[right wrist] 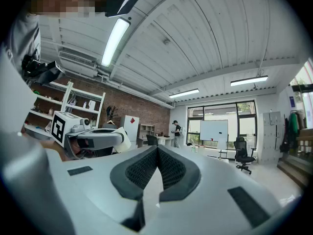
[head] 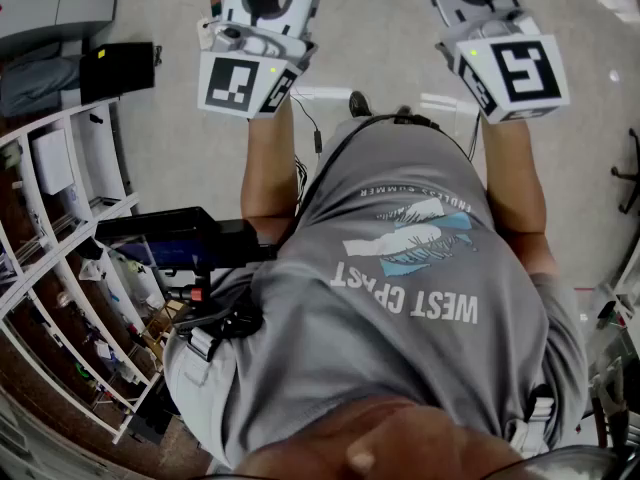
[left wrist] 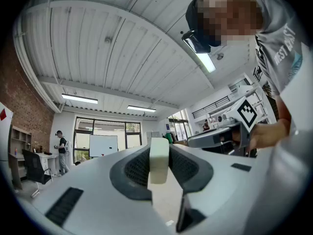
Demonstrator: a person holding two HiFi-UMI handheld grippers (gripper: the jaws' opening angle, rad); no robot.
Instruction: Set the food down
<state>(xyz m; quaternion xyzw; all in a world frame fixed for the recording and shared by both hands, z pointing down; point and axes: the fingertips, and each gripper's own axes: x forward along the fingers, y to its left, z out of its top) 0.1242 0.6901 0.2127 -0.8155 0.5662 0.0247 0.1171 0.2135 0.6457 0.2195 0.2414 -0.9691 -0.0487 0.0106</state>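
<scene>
A pale cream slab of food (left wrist: 159,159) stands upright between the jaws of my left gripper (left wrist: 159,173), which is shut on it. In the right gripper view the same left gripper (right wrist: 113,140) shows at the left with the pale piece (right wrist: 122,141) at its tip. My right gripper (right wrist: 157,153) has its jaws closed tip to tip with nothing between them. In the head view both grippers, left (head: 268,8) and right (head: 478,3), are held up in front of the person's chest, side by side and apart. Their tips run off the top edge.
White shelving (head: 70,268) with small items stands at the left, with a black device (head: 180,243) beside the person's hip. Far ahead are a whiteboard (right wrist: 213,130), an office chair (right wrist: 241,153), a desk (left wrist: 46,156) and a standing person (left wrist: 62,151). No table lies beneath the grippers.
</scene>
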